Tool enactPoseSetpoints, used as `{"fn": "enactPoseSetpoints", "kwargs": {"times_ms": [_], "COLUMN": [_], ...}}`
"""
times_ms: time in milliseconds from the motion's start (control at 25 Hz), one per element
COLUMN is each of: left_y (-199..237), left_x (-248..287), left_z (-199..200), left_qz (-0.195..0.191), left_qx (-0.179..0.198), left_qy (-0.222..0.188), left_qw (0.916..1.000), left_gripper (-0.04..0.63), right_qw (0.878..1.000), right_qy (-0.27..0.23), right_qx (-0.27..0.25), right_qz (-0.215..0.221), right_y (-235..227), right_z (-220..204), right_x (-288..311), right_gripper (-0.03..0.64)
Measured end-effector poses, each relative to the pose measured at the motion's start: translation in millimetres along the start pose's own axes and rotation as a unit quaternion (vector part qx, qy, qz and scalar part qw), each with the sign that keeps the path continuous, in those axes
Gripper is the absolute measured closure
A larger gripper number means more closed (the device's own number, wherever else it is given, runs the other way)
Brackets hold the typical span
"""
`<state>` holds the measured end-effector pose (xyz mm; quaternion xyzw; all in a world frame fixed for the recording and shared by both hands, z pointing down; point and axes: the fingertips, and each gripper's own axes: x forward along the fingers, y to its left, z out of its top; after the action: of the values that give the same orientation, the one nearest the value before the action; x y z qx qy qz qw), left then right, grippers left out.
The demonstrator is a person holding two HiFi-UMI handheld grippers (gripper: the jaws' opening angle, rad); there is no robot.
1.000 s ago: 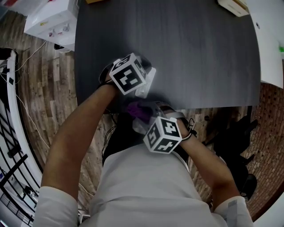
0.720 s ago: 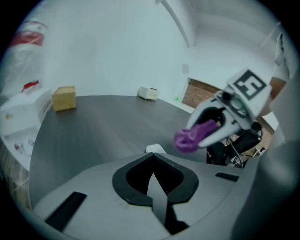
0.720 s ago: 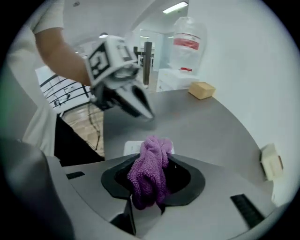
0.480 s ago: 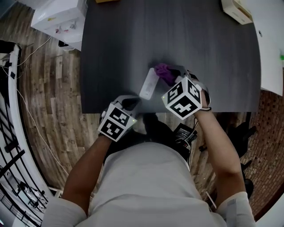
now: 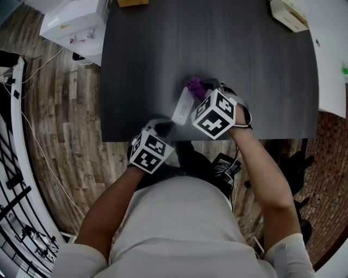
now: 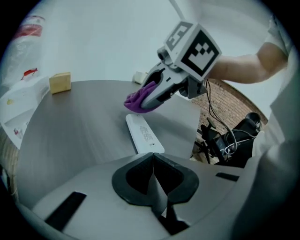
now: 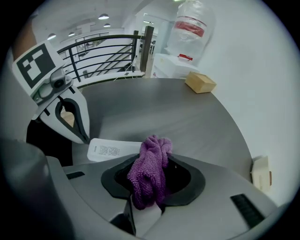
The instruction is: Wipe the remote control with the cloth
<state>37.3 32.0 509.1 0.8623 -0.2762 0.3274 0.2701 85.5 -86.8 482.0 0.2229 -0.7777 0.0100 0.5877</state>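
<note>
A white remote control (image 5: 182,107) lies on the dark grey table (image 5: 261,70) near its front edge, and is also in the left gripper view (image 6: 143,133). My right gripper (image 5: 199,91) is shut on a bunched purple cloth (image 5: 195,84) at the remote's far end. I cannot tell whether the cloth touches it. The right gripper view has the cloth (image 7: 150,171) filling that gripper (image 7: 154,161), with the remote (image 7: 112,150) just beyond. My left gripper (image 5: 163,128) sits at the table's front edge, just short of the remote's near end. It is shut and empty (image 6: 153,154).
A tan box (image 5: 133,2) stands at the table's far edge and a cream box (image 5: 289,13) at its far right corner. White boxes (image 5: 73,21) lie on the wooden floor to the left. A white surface (image 5: 331,49) borders the table's right side.
The left gripper has drawn back from over the table to its front edge. The right gripper has carried the cloth from off the edge to the remote's far end.
</note>
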Motion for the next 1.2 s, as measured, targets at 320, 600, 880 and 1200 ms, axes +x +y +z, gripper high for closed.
{"fn": "enactPoseSetpoints", "kwargs": {"times_ms": [320, 600, 880, 1200], "left_y": [-11, -10, -12, -13], "left_x": [10, 18, 19, 21], "left_z": [-16, -15, -15, -14], "left_qz": [-0.019, -0.02, -0.026, -0.026], "left_qx": [0.019, 0.012, 0.007, 0.005], "left_qy": [0.037, 0.049, 0.052, 0.053], "left_qw": [0.9989, 0.9986, 0.9983, 0.9983], "left_gripper": [0.591, 0.592, 0.592, 0.592], "right_qw": [0.999, 0.997, 0.996, 0.997], "right_qy": [0.011, 0.013, 0.015, 0.007], "right_qx": [-0.035, -0.074, -0.076, -0.078], "right_qz": [-0.004, -0.028, -0.044, -0.019], "right_y": [4, 15, 21, 48], "right_z": [5, 3, 4, 5], "right_x": [6, 7, 5, -3], "right_gripper": [0.488, 0.488, 0.488, 0.488]}}
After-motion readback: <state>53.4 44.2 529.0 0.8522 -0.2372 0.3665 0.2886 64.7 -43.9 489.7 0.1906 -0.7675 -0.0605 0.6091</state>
